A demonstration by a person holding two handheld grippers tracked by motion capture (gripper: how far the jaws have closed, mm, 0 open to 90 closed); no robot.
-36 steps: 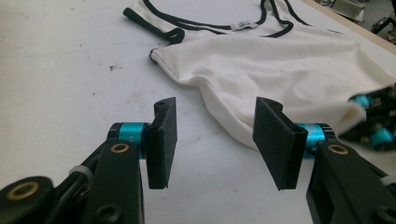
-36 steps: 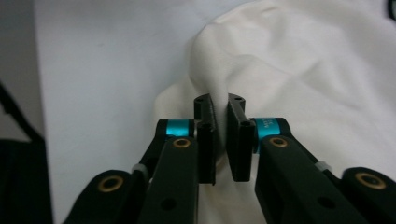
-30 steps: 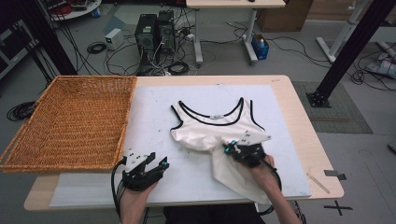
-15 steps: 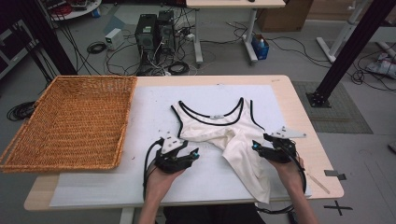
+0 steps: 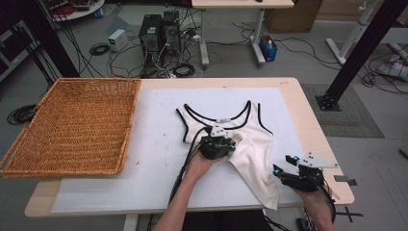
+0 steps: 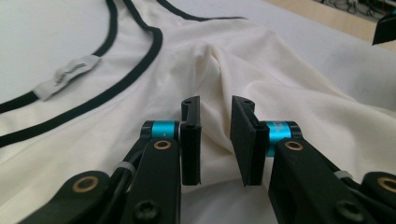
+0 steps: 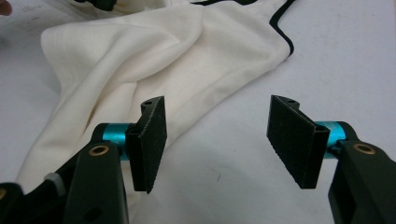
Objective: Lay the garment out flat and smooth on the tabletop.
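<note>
White tank top (image 5: pixel 240 139) with black trim, lying crumpled on the white mat (image 5: pixel 144 159) at table centre, its lower hem trailing toward the near right edge. Left gripper (image 5: pixel 217 146) rests on the bunched middle, jaws narrowly parted over a raised fold, apparently placed to pinch it. Right gripper (image 5: pixel 288 174) sits just right of the hem, jaws spread wide, nothing between them, presumably released. Wicker basket (image 5: pixel 72 125) at left holds nothing.
</note>
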